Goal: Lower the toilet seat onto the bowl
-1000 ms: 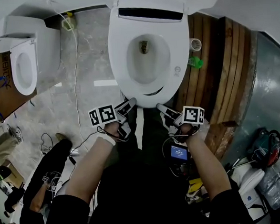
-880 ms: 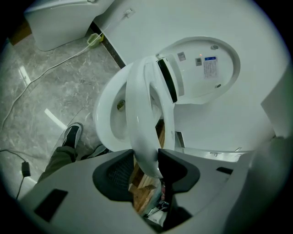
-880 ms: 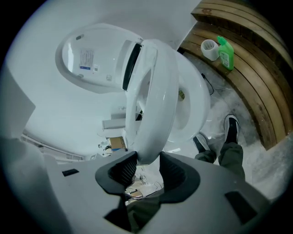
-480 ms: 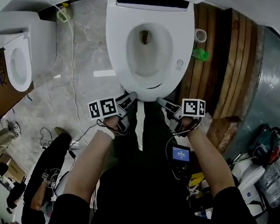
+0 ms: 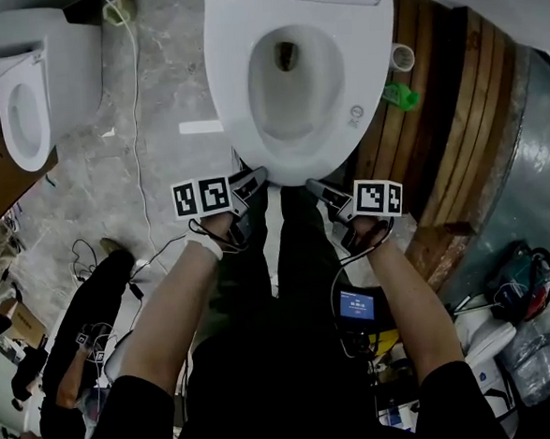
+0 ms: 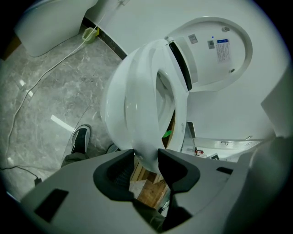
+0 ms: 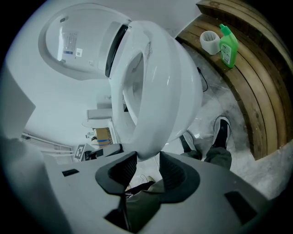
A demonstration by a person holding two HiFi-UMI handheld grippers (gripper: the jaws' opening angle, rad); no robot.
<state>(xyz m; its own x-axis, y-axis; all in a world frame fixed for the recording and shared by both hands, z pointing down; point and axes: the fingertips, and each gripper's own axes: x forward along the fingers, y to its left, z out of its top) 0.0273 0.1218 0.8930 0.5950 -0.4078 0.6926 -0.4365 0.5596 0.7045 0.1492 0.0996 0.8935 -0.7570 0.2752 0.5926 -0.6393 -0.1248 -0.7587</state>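
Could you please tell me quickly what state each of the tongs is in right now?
Left tongs: closed on the front rim of the toilet seat.
Right tongs: closed on the same front rim.

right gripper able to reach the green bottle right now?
Probably not as is: the right gripper is clamped on the toilet seat rim. Otherwise nothing seems to block the green bottle on the wooden ledge.

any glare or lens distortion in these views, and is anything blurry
Head view: the white toilet seat is nearly blown out and the wooden planks bow. Left gripper view and right gripper view: black corners, heavy fisheye bending, the toilet seat sharp, no motion smear.
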